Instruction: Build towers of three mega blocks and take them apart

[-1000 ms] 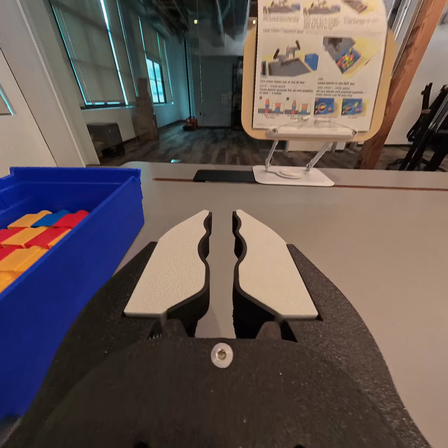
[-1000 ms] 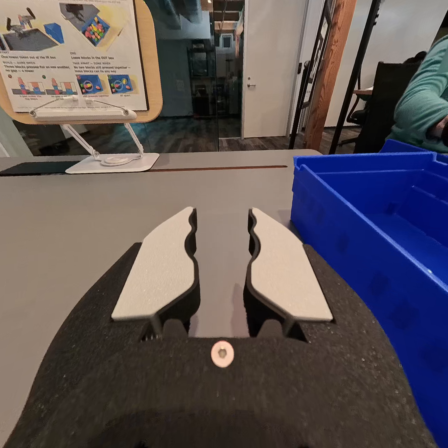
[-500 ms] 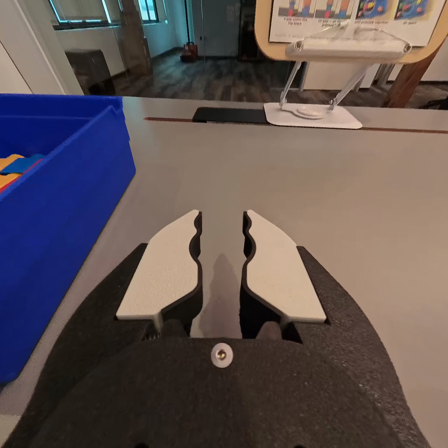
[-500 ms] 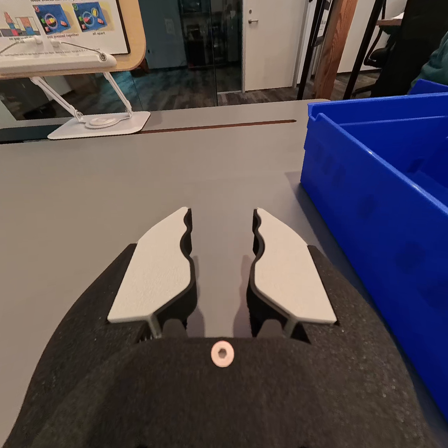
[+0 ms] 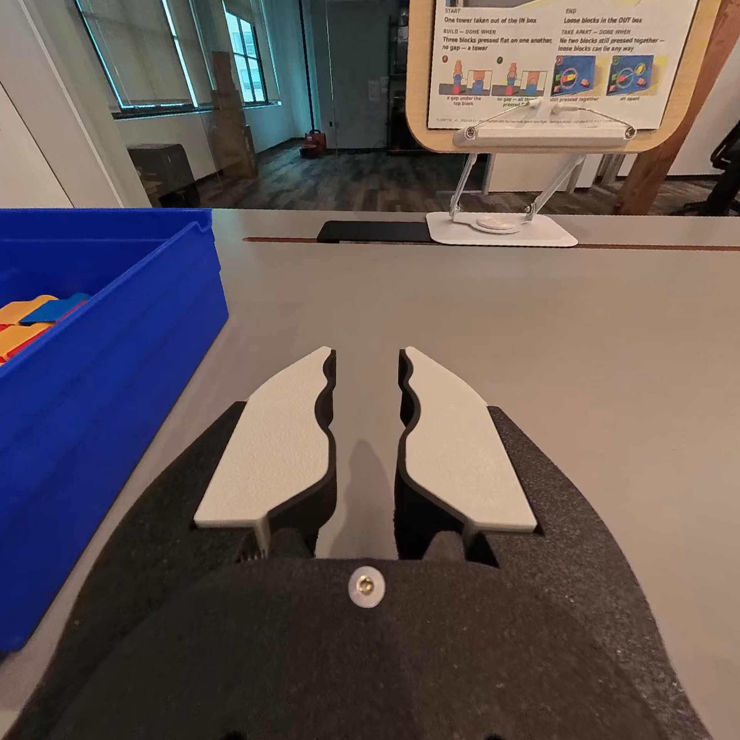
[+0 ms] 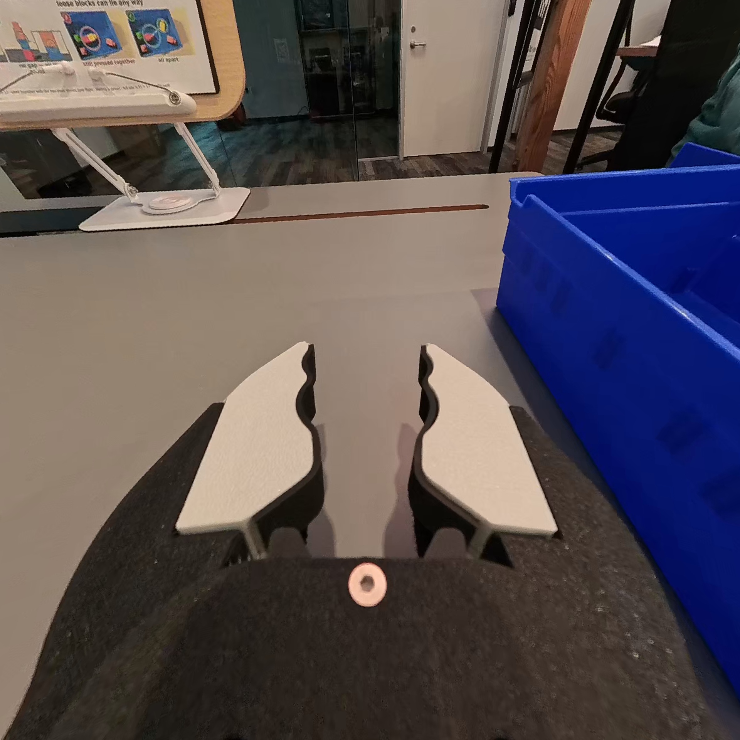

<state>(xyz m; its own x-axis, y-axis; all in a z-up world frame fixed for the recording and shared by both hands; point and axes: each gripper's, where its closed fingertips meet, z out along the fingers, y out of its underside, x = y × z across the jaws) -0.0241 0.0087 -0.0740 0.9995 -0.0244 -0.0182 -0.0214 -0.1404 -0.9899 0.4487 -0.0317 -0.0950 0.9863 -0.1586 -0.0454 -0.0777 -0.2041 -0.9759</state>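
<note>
- Left gripper [image 5: 366, 352]: over bare grey table [image 5: 520, 340], jaws parted w/ a moderate gap, nothing btwn them; only tabletop and a shadow seen through the gap.
- Left fingers [image 5: 276, 440]: pale grey top plates, black wavy inner pads, set in a black foam-like body w/ one silver screw at centre.
- Blue bin [image 5: 120, 380] just left of left gripper, resting on table, near wall facing cam.
- Mega blocks [image 5: 28, 320] lying inside that bin: orange, blue, a bit of red visible above the rim; mostly hidden by the bin wall, count unclear, can't tell if any are joined.
- Right gripper [image 6: 366, 348]: also over bare table [image 6: 160, 320], jaws apart, a little wider than left's, empty.
- Right fingers [image 6: 476, 440]: same grey plates and black pads; shadows of both on tabletop btwn them.
- Second blue bin [image 6: 600, 340] just right of right gripper, on table; inner part that shows looks bare blue, rest out of frame.
- Instruction card [image 5: 552, 60] on a light wood board, held on a white folding stand [image 5: 500, 228] at far table edge, ahead of both grippers, well apart from them.
- Black flat pad [image 5: 372, 232] touching stand base on its left side.
- Thin brown slot line [image 6: 360, 212] running across the far tabletop.
- Teal sleeve [image 6: 716, 120] of a person at far right edge, behind second bin.
</note>
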